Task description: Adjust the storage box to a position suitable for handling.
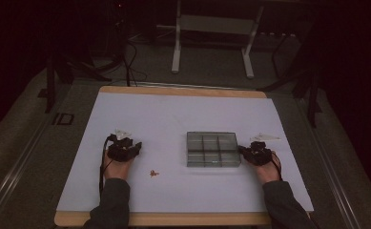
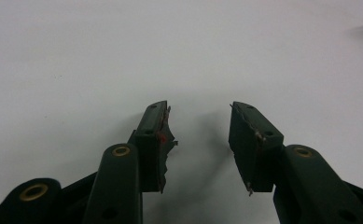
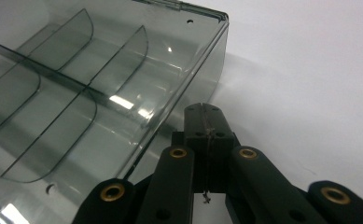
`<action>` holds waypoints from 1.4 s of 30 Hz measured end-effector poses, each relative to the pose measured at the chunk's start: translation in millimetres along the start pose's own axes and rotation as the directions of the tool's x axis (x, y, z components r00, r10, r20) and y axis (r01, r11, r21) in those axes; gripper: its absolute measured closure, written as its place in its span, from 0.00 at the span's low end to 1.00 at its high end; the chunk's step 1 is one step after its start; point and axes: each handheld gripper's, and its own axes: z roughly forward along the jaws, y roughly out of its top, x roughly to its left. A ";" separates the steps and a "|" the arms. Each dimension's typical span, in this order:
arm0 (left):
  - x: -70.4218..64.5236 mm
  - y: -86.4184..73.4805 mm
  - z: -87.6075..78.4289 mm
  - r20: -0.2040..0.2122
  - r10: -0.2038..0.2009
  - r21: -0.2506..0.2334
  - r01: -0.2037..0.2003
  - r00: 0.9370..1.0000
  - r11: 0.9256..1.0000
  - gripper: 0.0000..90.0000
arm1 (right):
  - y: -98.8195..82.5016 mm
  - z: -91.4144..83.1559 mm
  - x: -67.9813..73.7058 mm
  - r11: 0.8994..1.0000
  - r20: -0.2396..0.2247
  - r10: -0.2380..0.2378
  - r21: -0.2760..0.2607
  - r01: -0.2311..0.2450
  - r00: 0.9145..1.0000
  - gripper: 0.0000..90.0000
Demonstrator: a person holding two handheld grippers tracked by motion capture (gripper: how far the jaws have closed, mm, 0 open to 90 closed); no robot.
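Observation:
A clear, smoky plastic box with divider walls sits on the white table sheet, right of centre. My right gripper rests at the box's right side, jaws pressed together with nothing between them; in the right gripper view its tip lies against the box's wall. My left gripper rests on the sheet at the left, well apart from the box. Its jaws stand open over bare white surface. A small reddish object lies on the sheet between the hands, nearer the left one.
The wooden table edge runs along the front. A white metal stand is on the dark floor beyond the table. Cables trail at the back left. Bare sheet lies behind both grippers.

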 end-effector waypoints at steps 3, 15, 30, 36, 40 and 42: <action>-0.3 0.0 0.1 -0.002 0.002 0.001 -0.002 1.000 1.000 0.64 | 0.9 1.7 4.2 1.000 -0.008 -0.005 0.002 0.005 1.000 1.00; -0.1 0.1 0.1 -0.003 0.002 0.003 -0.002 1.000 1.000 0.64 | 3.9 6.7 22.2 0.999 -0.075 -0.034 0.006 0.035 0.997 1.00; -1.2 0.1 0.6 -0.007 0.005 0.001 -0.005 1.000 1.000 0.64 | 11.3 18.1 38.2 0.997 -0.115 -0.072 0.001 0.072 0.991 1.00; -1.1 0.1 0.6 -0.006 0.004 0.001 -0.004 1.000 1.000 0.64 | 15.4 24.3 40.0 0.998 -0.130 -0.068 0.004 0.069 0.989 1.00; -0.7 0.1 0.4 -0.004 0.003 0.003 -0.003 1.000 1.000 0.64 | 17.5 27.5 42.7 0.997 -0.131 -0.074 0.011 0.077 0.989 1.00; -0.4 0.1 0.3 -0.003 0.002 0.003 -0.002 1.000 1.000 0.64 | 18.1 28.7 43.4 0.997 -0.122 -0.074 0.019 0.076 0.990 1.00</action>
